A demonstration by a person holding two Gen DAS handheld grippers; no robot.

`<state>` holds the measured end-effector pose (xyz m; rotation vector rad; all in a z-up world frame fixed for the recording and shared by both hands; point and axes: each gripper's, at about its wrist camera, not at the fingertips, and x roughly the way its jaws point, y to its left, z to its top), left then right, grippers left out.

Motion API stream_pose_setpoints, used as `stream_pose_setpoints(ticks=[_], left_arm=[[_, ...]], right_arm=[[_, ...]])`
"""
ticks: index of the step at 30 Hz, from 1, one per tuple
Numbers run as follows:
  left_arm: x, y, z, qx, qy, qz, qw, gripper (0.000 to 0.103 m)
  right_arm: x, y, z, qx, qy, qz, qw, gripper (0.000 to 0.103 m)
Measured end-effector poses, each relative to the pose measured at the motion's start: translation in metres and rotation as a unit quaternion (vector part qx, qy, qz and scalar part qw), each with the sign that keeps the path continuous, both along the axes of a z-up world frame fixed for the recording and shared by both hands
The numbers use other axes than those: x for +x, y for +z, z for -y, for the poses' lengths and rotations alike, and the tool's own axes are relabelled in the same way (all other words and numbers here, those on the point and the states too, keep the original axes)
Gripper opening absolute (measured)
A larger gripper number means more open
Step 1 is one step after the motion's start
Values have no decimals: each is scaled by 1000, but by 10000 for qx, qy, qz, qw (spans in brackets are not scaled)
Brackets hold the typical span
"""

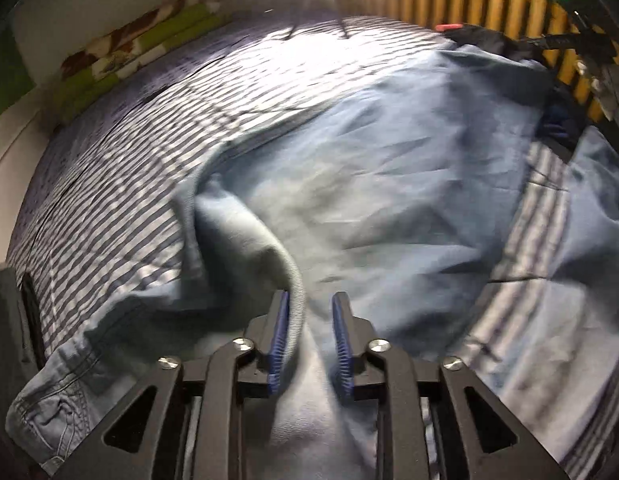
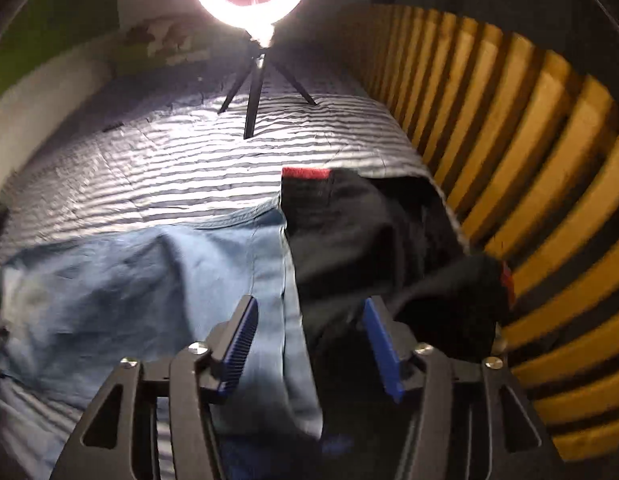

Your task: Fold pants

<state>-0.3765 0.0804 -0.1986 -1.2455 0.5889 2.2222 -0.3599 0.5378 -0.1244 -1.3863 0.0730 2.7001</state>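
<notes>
Light blue pants (image 1: 369,184) lie crumpled across a striped bedcover (image 1: 129,160), with a stitched hem or waistband at the lower left. My left gripper (image 1: 311,298) hovers low over them. Its blue pads stand apart, and a rolled cloth edge (image 1: 297,312) runs between them against the left pad only. In the right wrist view the pants (image 2: 149,280) spread to the left. My right gripper (image 2: 310,303) hangs open above the pants' seamed edge, where it meets a dark garment (image 2: 369,232). Nothing is pinched between its pads.
The dark garment with red trim (image 1: 481,38) lies at the bed's right side against a wooden slatted board (image 2: 529,160). A ring light (image 2: 249,0) on a tripod (image 2: 253,92) stands on the far bedcover (image 2: 189,152). A green patterned pillow (image 1: 129,48) lies along the wall.
</notes>
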Motion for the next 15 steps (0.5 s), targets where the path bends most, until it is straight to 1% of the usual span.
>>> stream_pose_setpoints(ticks=[1, 3, 5, 7, 8, 10, 12, 13, 15], left_arm=[[5, 2, -6, 61, -150, 46, 9999, 28], [15, 6, -17, 115, -413, 87, 9990, 28], [26, 10, -31, 96, -671, 44, 9977, 28], [35, 10, -45, 118, -911, 104, 9957, 28], [37, 7, -54, 120, -1019, 196, 9945, 28], [41, -1, -68, 101, -1176, 393, 9922, 33], [44, -11, -82, 10, -1292, 541, 9901, 35], [44, -16, -86, -58, -1320, 565, 9896, 35], [44, -28, -92, -246, -1361, 545, 9889, 35]], right_arm=[[10, 0, -6, -287, -64, -2, 9996, 55], [21, -4, -10, -700, -113, 51, 9975, 56], [26, -10, -10, -937, -78, 238, 9953, 56], [30, -17, -6, -860, 4, 399, 9955, 56], [30, -23, -1, -754, 40, 483, 9960, 56], [28, -32, 7, -636, 106, 595, 9961, 56], [25, -39, 11, -728, 137, 676, 9950, 54], [24, -40, 13, -757, 133, 694, 9946, 41], [22, -38, 16, -730, 131, 735, 9945, 19]])
